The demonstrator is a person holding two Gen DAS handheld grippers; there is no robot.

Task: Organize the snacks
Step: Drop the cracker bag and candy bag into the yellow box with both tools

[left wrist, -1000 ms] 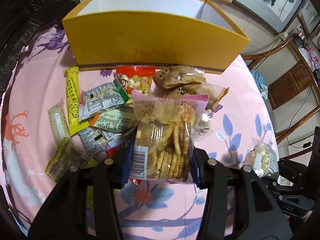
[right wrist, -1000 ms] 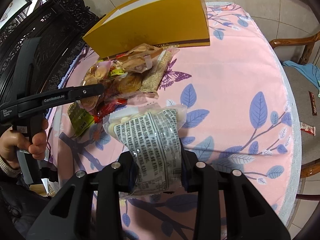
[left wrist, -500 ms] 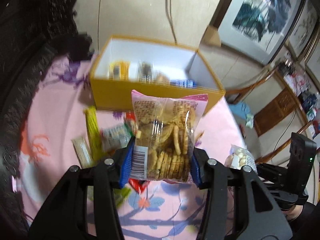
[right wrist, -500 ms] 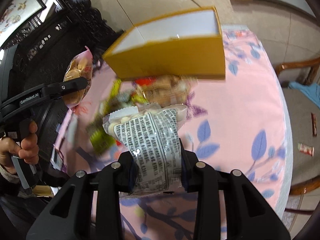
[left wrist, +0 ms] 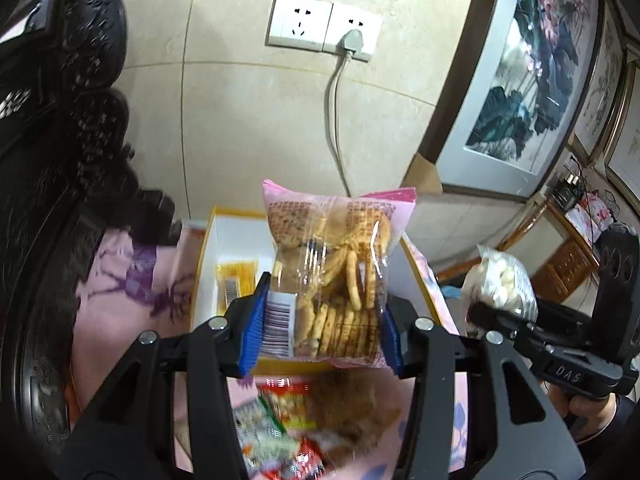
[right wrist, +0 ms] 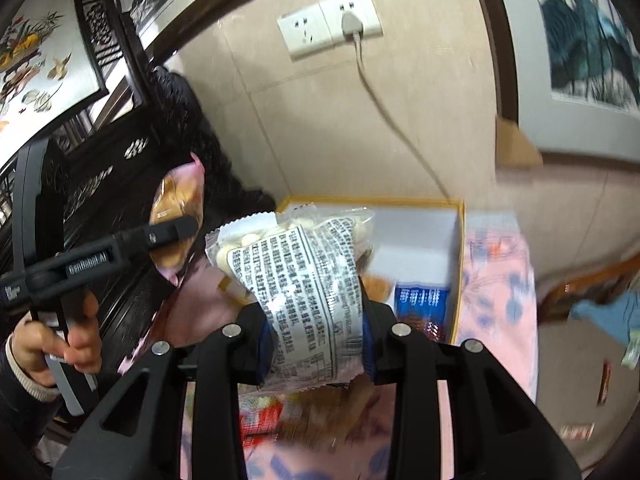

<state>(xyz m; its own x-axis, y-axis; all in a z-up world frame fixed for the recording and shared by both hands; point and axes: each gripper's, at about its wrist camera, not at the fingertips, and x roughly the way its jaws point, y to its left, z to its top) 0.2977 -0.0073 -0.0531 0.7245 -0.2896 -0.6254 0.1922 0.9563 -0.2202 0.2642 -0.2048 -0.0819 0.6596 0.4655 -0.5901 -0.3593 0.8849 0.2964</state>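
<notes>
Both packets have been lifted clear of the table since a second ago, when they were still low over the loose heap. The yellow box (left wrist: pixel 208 268), then seen from its outer wall, is now looked into from above. This is read as the carry stage: both packets are judged nearly in position for release into the box.

Left gripper (left wrist: pixel 320 320): the blue pads (left wrist: pixel 253 322) are clamped on the lower half of the cracker packet (left wrist: pixel 332 276), which stands upright between the fingers. The white interior of the box lies just beyond the fingertips and partly behind the packet.

Right gripper (right wrist: pixel 316 332): the fingers are drawn close together and pinch the white-candy packet (right wrist: pixel 304 280) at its lower end; the packet leans up and forward past the fingertips. The open box (right wrist: pixel 458 248) lies ahead of the fingertips and slightly to their right.

Surroundings: an orange sachet (left wrist: pixel 236 280) and a blue packet (right wrist: pixel 422 300) already lie inside the box. Below the fingers, the unsorted snacks (left wrist: pixel 288 412) lie blurred on the pink tablecloth (left wrist: pixel 120 280). Behind the box, a tiled wall carries a wall socket (left wrist: pixel 324 28) with a cord hanging from it; dark carved furniture (left wrist: pixel 52 140) stands to the left.

Obstruction: nothing is seen between the fingertips and the box opening. The two grippers are held near each other, so a simultaneous drop is judged to risk the packets colliding over the narrow box.
</notes>
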